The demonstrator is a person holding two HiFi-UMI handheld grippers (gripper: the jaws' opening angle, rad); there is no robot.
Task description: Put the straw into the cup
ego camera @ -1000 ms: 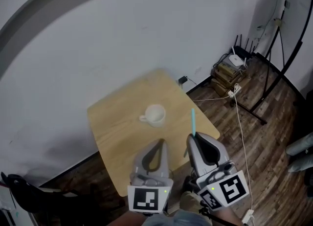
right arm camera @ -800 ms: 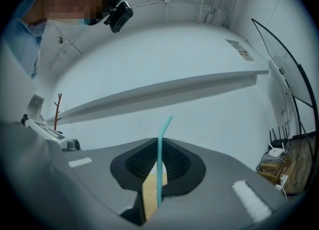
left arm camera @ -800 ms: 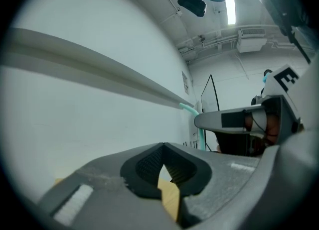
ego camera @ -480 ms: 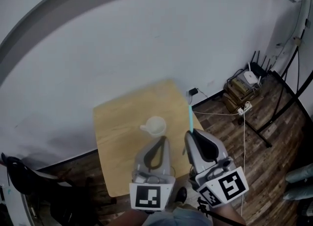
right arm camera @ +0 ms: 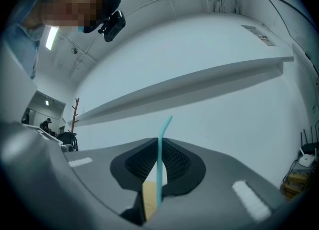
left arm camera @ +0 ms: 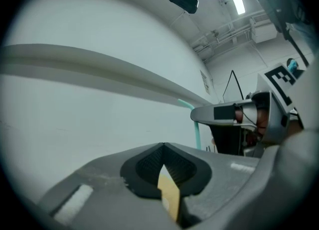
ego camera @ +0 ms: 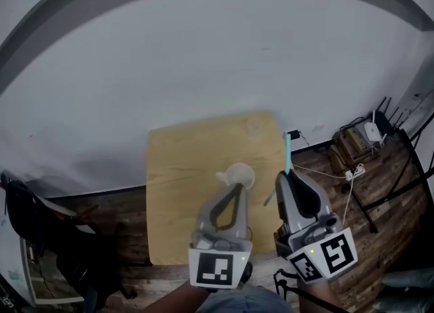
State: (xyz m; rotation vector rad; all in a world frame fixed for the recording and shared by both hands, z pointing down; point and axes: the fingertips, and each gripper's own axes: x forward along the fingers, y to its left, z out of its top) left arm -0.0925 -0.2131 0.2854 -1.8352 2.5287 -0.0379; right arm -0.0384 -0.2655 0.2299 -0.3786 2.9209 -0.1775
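**A:** Starting with the head view?

**B:** Shows a white cup (ego camera: 239, 173) upright on a pale wooden table (ego camera: 180, 169), handle turned left. Shows the left gripper (ego camera: 234, 187) with its tips pressed together and nothing between them, overlapping the near side of the cup in the picture; impossible to tell whether touching. Shows the right gripper (ego camera: 288, 175) just right of the cup, clamped on a teal straw (ego camera: 287, 150). Keeps the straw upright and outside the cup, with its lower end peeking out below the jaws, over the table.

**A:** And round the table?

**B:** Takes in a dark plank floor (ego camera: 102, 237), a white wall (ego camera: 203, 54) and a router (ego camera: 371, 131) far right.

**A:** Now the left gripper view?

**B:** Confirms jaws shut on each other, empty, with only a tan sliver of table seen through the gap beneath. Catches the right gripper (left arm camera: 199, 113) off to the right, with the straw (left arm camera: 198, 134) pinched at its tip and bent at the top.

**A:** And the right gripper view?

**B:** Puts the straw (right arm camera: 159, 164) dead centre, gripped between the pads, rising straight and then bending right. Leaves a tan strip of table below and the wall ahead.
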